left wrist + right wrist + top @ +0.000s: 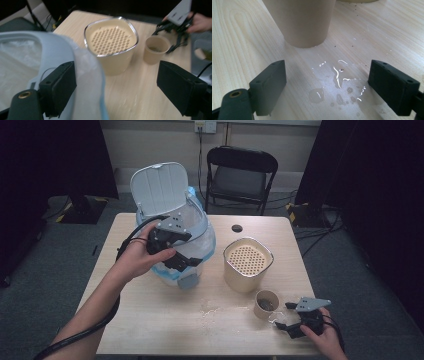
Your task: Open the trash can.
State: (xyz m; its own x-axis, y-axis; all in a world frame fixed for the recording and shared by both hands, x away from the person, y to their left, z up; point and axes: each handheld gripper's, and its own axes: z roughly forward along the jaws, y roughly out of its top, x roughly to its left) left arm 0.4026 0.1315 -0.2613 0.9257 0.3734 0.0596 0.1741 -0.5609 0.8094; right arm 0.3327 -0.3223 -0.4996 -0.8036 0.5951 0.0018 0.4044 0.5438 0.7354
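Beige cup [305,21] stands just ahead of the right claw [327,85], jaws apart, gripping nothing.

– Where does your left gripper [187,251] sit?
– At the near rim of the bin [202,242], on the table's [150,330] left half. Right of the bin stands the strainer pot [247,265].
– And your right gripper [290,316]?
– Just right of the cup [266,304], which stands before the pot, with water drops [339,87] on the table between them.
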